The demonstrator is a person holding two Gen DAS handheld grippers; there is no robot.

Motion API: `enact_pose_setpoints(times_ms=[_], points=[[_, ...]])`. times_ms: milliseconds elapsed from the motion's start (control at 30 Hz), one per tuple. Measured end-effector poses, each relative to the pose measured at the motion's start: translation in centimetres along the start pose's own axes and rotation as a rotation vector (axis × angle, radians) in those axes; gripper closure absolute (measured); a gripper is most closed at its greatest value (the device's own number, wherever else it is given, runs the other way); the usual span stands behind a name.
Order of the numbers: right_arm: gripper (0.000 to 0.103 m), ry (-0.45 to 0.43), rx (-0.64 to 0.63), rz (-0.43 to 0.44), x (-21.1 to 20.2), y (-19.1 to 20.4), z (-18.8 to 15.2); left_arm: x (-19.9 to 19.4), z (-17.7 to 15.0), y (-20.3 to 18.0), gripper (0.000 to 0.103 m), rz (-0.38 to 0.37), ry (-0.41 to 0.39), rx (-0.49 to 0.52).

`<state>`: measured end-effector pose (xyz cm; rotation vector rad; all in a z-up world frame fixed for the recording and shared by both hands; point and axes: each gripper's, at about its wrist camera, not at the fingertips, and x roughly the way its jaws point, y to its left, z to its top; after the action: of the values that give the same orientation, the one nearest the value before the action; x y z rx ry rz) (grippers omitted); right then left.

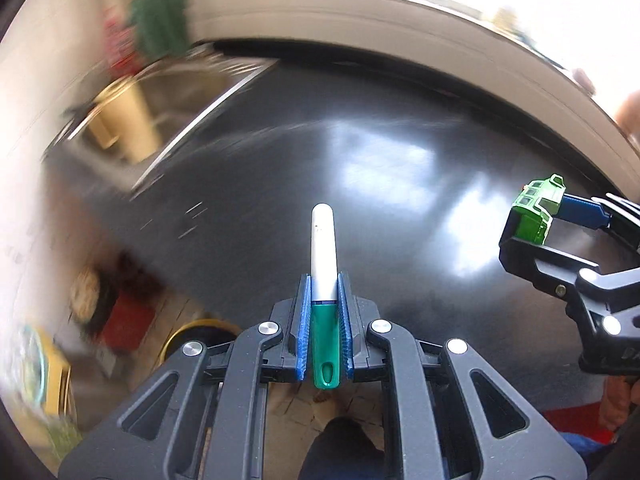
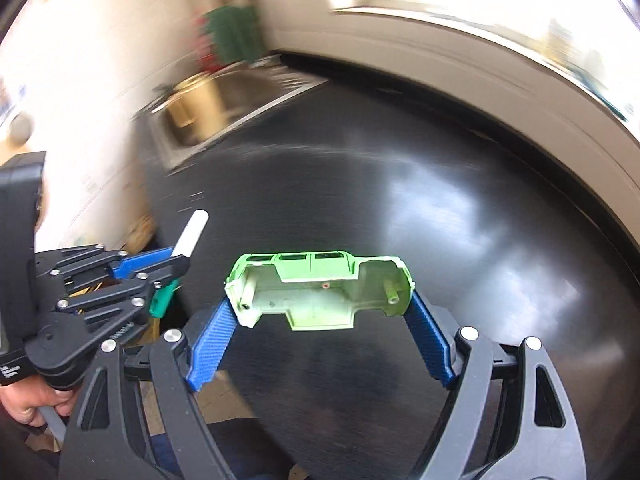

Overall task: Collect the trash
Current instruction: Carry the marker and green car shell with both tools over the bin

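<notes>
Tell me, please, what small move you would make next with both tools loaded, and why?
Probably carry both on toward a bin, without releasing. The left tool is shut on a green-and-silver marker, and the right tool grips a green toy car shell end to end. Only bare black countertop lies beneath; no bin is clearly visible.

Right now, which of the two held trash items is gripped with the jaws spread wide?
The green toy car shell, spanning the right gripper end to end. The left gripper is nearly closed on a slim green-and-silver pen.
</notes>
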<state>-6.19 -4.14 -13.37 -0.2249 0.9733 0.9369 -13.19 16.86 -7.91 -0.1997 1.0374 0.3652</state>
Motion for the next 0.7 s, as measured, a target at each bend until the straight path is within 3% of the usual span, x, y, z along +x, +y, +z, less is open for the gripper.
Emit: enact_pose_setpoints(times_ms=[300,500,700], points=[[0.024,0.163,-0.315,0.266,7.4,14.6,-0.2,-1.8,-9.2,12.2,0.090,0.154,0.065,-0.329],[0.024,0.290,-0.395,0.366,12.3,21.3,-0.8,-0.9,-14.9,17.8,0.090,0.146,0.111,-0.468],[0.024,0.392,-0.377,0.367,17.7,24.5,-0.6,2.7,-17.9,21.0,0.090,0.108,0.151,-0.516]])
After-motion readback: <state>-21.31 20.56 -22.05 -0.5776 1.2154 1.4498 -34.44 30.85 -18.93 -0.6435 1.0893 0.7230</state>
